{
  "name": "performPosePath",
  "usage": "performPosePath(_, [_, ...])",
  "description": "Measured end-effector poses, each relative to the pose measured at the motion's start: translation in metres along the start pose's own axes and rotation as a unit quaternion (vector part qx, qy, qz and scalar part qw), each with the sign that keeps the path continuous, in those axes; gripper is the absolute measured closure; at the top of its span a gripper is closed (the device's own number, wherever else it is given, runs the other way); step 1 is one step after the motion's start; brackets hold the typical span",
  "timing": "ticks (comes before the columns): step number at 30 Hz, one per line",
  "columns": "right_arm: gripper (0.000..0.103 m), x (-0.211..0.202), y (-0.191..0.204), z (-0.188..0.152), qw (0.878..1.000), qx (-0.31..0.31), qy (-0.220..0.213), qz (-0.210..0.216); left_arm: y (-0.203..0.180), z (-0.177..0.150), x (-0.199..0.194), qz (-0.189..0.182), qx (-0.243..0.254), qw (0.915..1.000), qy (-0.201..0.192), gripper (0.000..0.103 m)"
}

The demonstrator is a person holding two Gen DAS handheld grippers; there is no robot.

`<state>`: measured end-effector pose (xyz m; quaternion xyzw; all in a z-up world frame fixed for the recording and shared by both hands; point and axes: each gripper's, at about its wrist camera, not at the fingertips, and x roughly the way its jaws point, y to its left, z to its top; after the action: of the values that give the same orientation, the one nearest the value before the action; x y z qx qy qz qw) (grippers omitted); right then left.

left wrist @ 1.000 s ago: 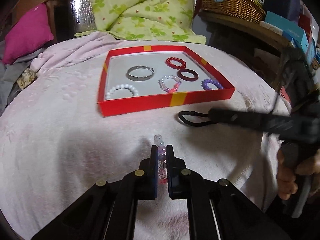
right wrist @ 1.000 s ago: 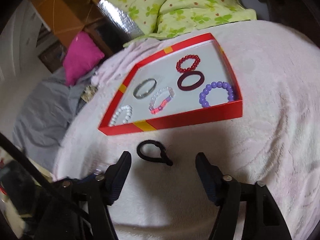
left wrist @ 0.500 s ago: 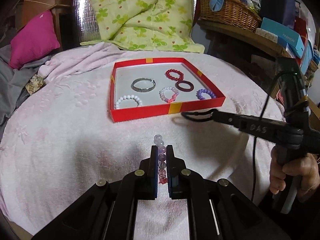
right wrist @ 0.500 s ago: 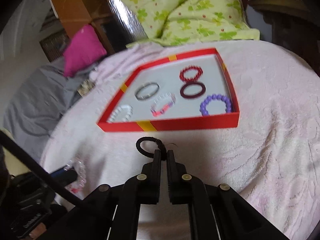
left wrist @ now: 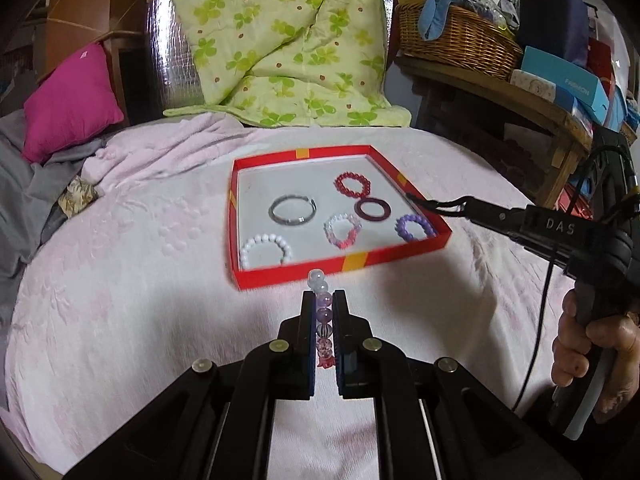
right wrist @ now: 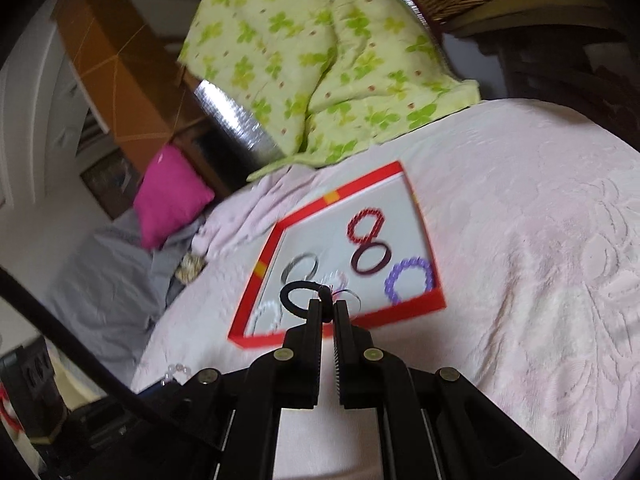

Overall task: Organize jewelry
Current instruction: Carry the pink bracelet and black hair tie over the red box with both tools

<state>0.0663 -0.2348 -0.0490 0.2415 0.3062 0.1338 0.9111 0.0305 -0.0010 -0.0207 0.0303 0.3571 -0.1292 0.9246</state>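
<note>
A red tray (left wrist: 280,278) with a white floor lies on the pink bed cover and holds several bracelets: white beads (left wrist: 266,249), a silver bangle (left wrist: 292,210), red beads (left wrist: 352,185), a dark ring (left wrist: 373,209), pink beads (left wrist: 342,230) and purple beads (left wrist: 414,227). My left gripper (left wrist: 324,298) is shut on a pale bead bracelet (left wrist: 323,312), held above the cover just before the tray. My right gripper (right wrist: 327,306) is shut on a black hair tie (right wrist: 298,296), lifted over the tray's near right side; it also shows in the left wrist view (left wrist: 444,210).
A green clover quilt (left wrist: 280,40) is piled behind the tray. A magenta pillow (left wrist: 70,100) and grey cloth lie at the left. A wicker basket (left wrist: 456,36) and boxes stand on a wooden shelf at the right, beyond the bed edge.
My right gripper closed on the black hair tie and lifted it off the cover toward the tray. My left gripper rose and drew back a little, still holding its bracelet.
</note>
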Motion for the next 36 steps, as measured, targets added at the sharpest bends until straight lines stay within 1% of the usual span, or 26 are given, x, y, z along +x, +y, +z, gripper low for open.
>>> performPosePath(3, [0.097, 0.007, -0.005, 0.014, 1.000, 0.025, -0.011, 0.003, -0.002, 0.014, 0.005, 0.001, 0.007, 1.0000, -0.005, 0.095])
performPosePath(6, [0.097, 0.019, -0.009, 0.023, 0.999, 0.042, -0.012, 0.004, -0.005, 0.029, 0.010, 0.003, 0.019, 0.9998, -0.009, 0.095])
performPosePath(11, [0.097, 0.046, -0.010, 0.026, 0.999, 0.045, 0.009, 0.008, -0.001, 0.060, 0.030, 0.007, 0.029, 0.9994, -0.018, 0.095])
performPosePath(13, [0.097, 0.055, -0.012, 0.027, 0.999, 0.042, 0.019, 0.005, 0.001, 0.069, 0.042, 0.012, 0.033, 0.9993, -0.015, 0.095])
performPosePath(16, [0.097, 0.065, -0.017, 0.031, 0.999, 0.040, 0.024, 0.000, 0.002, 0.076, 0.060, 0.015, 0.038, 0.9992, -0.006, 0.095])
performPosePath(21, [0.097, 0.093, -0.020, 0.044, 0.998, 0.041, 0.036, 0.001, -0.003, 0.070, 0.088, 0.008, 0.038, 0.9991, 0.017, 0.095])
performPosePath(25, [0.097, 0.128, -0.009, 0.054, 0.998, 0.027, 0.062, 0.009, -0.001, 0.063, 0.108, 0.005, 0.038, 0.9985, 0.039, 0.095])
performPosePath(28, [0.097, 0.149, -0.006, 0.055, 0.996, 0.025, 0.088, 0.008, 0.003, 0.061, 0.118, -0.008, 0.032, 0.9982, 0.049, 0.095])
performPosePath(33, [0.097, 0.171, -0.010, 0.056, 0.994, 0.017, 0.107, -0.006, 0.002, 0.056, 0.130, -0.015, 0.028, 0.9976, 0.062, 0.095])
performPosePath(36, [0.097, 0.177, -0.014, 0.058, 0.994, 0.020, 0.108, -0.012, 0.000, 0.053, 0.134, -0.016, 0.031, 0.9972, 0.066, 0.095])
